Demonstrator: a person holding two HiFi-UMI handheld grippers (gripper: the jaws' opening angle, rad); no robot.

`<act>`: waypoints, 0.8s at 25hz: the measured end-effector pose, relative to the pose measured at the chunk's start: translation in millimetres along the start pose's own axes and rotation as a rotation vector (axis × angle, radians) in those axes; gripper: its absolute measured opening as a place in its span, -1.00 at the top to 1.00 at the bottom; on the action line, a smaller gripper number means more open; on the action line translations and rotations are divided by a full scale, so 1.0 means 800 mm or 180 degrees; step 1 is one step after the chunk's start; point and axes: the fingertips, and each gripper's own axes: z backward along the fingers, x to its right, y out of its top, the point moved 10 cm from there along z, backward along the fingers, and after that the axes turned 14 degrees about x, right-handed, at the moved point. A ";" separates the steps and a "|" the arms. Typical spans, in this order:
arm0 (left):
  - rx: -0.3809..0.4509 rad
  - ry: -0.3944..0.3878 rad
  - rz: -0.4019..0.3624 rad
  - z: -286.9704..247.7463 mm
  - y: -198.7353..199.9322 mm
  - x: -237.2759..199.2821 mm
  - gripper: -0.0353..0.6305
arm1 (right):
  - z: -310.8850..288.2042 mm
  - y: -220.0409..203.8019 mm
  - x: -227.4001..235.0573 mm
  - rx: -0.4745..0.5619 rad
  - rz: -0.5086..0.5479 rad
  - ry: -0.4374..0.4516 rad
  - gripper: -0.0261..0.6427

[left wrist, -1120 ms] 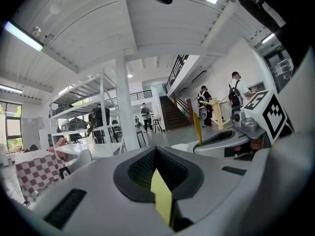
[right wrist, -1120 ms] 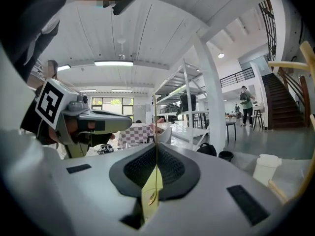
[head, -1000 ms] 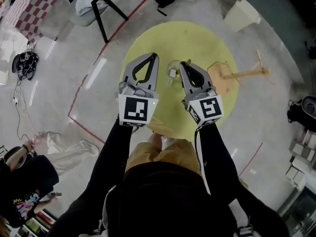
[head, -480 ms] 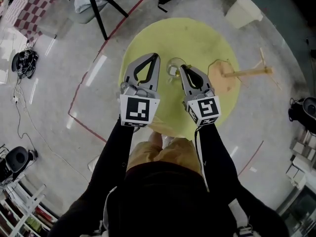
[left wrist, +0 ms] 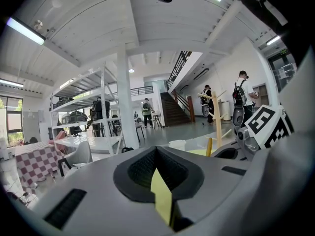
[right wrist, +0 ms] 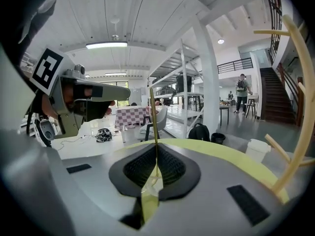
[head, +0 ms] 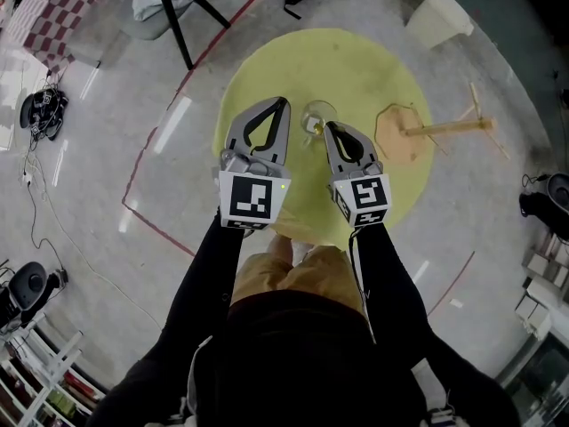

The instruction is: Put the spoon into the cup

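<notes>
Your right gripper [head: 330, 129] has sunk a little since the earlier frame and now sits just at 5 o'clock of the cup [head: 317, 114] on the yellow table [head: 356, 69]. Its jaws are pinched on the thin gold spoon [right wrist: 154, 122], whose handle stands upright between them. Your left gripper [head: 279, 105] waits at 9 o'clock of the cup, jaws together and empty. You look to be mid-lowering; whether the spoon's end is already inside the rim I can't tell. Next, ease it down into the cup, then let go.
</notes>
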 end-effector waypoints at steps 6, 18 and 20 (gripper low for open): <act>-0.0026 -0.0020 0.0040 0.005 -0.005 0.003 0.85 | 0.001 -0.011 -0.006 -0.0113 0.0022 -0.0051 0.83; -0.0059 -0.0032 0.0067 0.009 -0.011 0.004 0.85 | 0.003 -0.020 -0.012 -0.0166 -0.0085 -0.0054 0.56; -0.0065 -0.0030 0.0071 0.009 -0.013 0.007 0.85 | 0.005 -0.021 -0.011 -0.0163 -0.0083 -0.0060 0.56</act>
